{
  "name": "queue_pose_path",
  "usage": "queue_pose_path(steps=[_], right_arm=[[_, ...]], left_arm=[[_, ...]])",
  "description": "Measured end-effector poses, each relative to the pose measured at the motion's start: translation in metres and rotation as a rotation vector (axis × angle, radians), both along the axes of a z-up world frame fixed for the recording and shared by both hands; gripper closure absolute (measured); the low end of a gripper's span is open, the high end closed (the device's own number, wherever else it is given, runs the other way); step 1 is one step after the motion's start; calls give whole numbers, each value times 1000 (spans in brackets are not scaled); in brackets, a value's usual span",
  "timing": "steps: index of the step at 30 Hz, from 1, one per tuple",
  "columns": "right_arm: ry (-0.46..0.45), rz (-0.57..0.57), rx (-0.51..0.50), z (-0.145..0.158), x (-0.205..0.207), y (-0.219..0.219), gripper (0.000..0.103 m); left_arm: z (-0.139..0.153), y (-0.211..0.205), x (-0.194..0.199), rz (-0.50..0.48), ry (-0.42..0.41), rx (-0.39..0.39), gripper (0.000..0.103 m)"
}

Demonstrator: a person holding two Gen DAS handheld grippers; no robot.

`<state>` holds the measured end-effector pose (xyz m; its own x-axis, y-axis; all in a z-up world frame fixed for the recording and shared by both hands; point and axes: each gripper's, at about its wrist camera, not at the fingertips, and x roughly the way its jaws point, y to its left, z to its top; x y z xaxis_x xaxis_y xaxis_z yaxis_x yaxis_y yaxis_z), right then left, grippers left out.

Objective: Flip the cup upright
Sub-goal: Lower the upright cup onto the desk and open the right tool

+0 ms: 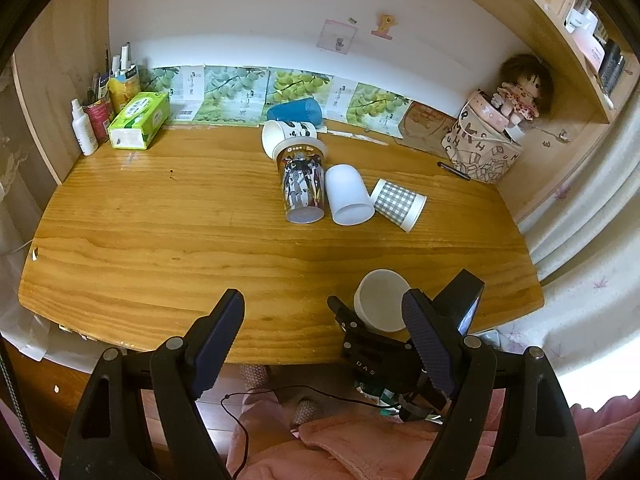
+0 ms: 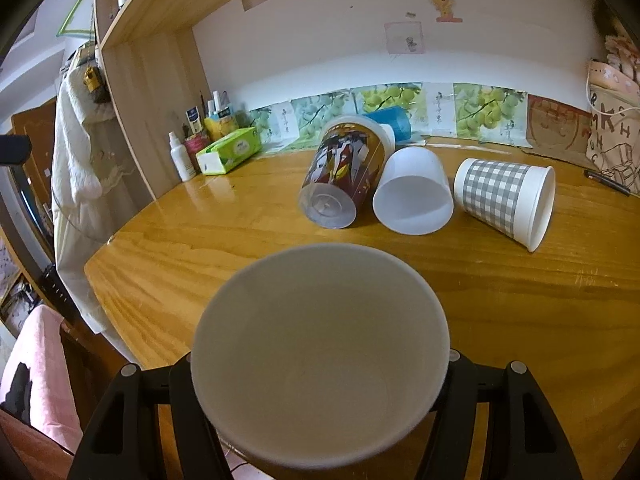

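Observation:
A white paper cup stands mouth up between my right gripper's fingers, which are shut on it; it also shows in the left wrist view near the wooden table's front right edge. My left gripper is open and empty over the front edge, left of that cup. Several cups lie on their sides mid-table: a printed cup, a plain white cup, a grey checked cup, a white panda cup and a blue cup.
A green tissue box, bottles and pens stand at the back left. A patterned bag with a doll stands at the back right, with a pen beside it. Wooden shelf sides flank the table.

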<state>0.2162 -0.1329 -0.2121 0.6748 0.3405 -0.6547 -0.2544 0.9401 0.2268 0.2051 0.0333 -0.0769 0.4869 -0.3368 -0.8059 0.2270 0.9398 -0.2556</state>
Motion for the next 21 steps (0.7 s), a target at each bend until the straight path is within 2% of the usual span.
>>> queue_pose_path(steps=[2,4,5,12,17,19,21], right_arm=[[6,8,-4,0,0,1,36],[13,13,-9,0,0,1,29],[16,15,-10,0,0,2,23],[29,35,-52,5,3,4,17],[6,51,-80,17,-1,3,16],[-10,56,-95,25,-5,2,13],[-31,58,-101,34,-9,0,5]], left_arm=[[1,0,-2,8,-6,-1,19],[4,1,-3,19,-16,-2,19],[5,1,-5,24,-20,-2,19],[10,2,-11,46,-42,-1,19],[12,2,-14,62,-49,-2,19],[13,0,-17,66,-49,-3,19],[13,-2,-18,68,-49,-4,19]])
